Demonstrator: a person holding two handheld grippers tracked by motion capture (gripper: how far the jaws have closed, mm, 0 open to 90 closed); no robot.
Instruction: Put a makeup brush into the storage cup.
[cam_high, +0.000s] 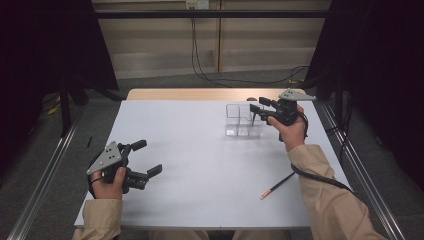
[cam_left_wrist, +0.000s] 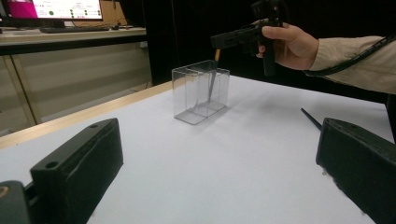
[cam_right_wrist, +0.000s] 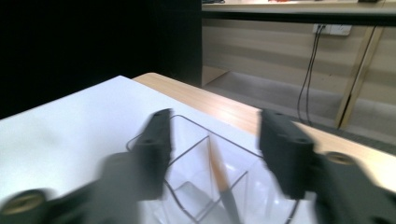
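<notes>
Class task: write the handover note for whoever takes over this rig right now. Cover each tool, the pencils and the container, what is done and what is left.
Left tool: jaws open, holding nothing, low over the near left of the white table.
Right tool: over the clear plastic divided container, jaws open.
Things: one dark pencil with an orange end stands tilted inside a compartment of the container, between the open jaws and free of them. A second dark pencil with an orange tip lies on the table at the near right.
Done: first pencil is in and released.
Left: probably pick up the second pencil and drop it in the container.
</notes>
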